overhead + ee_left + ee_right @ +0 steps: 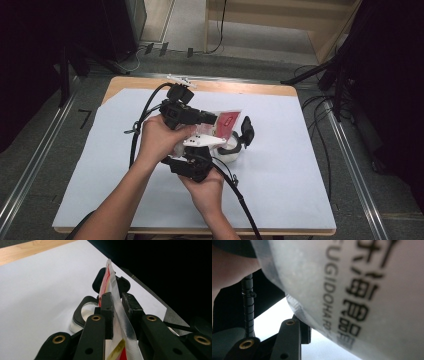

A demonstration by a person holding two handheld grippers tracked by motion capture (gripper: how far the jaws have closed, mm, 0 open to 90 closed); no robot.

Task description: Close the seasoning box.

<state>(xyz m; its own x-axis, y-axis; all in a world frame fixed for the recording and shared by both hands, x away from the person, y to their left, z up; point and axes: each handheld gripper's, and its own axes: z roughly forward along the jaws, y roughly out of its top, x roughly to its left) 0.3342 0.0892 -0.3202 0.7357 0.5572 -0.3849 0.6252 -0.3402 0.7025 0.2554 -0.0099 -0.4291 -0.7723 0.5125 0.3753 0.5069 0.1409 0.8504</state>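
A: High view: where is the pouch (226, 121)?

B: Above the middle of the sheet (280, 180), held off the table between both hands. Its red-labelled end points far and right; the long axis runs from the hands toward that end.

A: Left gripper (192, 116) state?

B: Left gripper view: the jaws are pressed onto the pouch's clear sealed edge (117, 302), which stands edge-on and runs away from the camera.

A: Right gripper (197, 162) state?

B: Right gripper view: the pouch's printed face (362, 297) lies against one jaw. Whether the jaws pinch it, I cannot tell.

A: Anything below?

B: A white cup (231, 152) with a black lid (246, 131) sits just right of the hands.
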